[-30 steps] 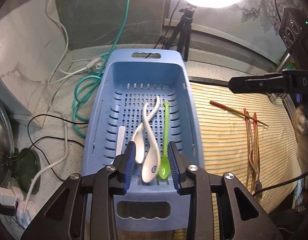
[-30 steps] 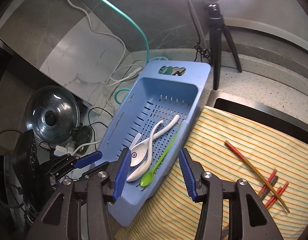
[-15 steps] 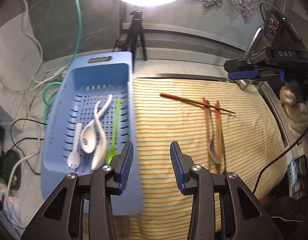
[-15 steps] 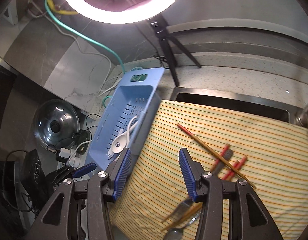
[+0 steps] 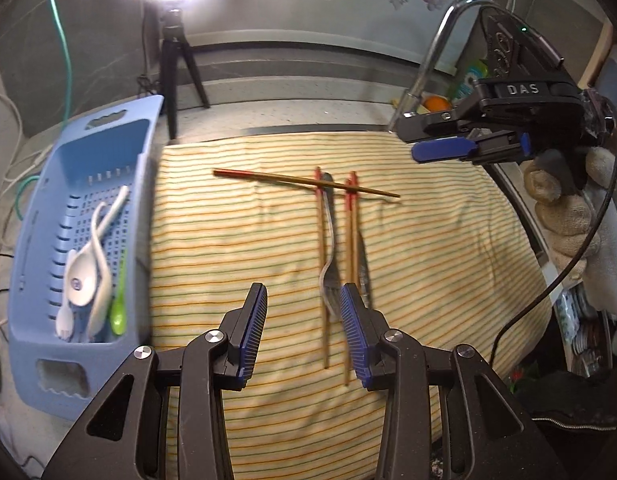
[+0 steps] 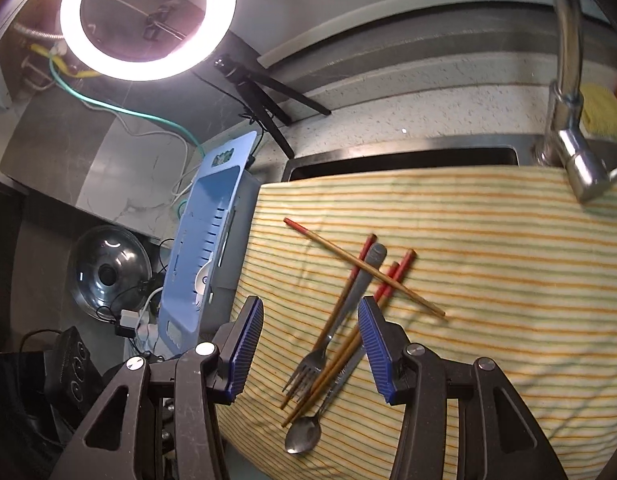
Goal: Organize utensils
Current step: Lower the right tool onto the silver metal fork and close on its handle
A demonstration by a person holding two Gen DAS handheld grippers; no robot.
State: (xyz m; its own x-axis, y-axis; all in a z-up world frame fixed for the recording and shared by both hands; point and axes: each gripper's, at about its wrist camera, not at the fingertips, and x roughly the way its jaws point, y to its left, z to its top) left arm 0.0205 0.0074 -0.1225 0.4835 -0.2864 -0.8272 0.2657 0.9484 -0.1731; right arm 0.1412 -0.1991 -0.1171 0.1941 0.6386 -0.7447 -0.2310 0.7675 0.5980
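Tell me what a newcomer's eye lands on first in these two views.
The glaring ring light at the top, on its tripod behind the counter. Then the striped cloth over the sink, where red-tipped chopsticks, a metal fork and a metal spoon lie crossed in a loose pile. At the left, a blue basket holds white and green spoons.

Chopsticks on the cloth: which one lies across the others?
The chopstick nearest the faucet: it runs crosswise over the fork handle and the three parallel chopsticks.
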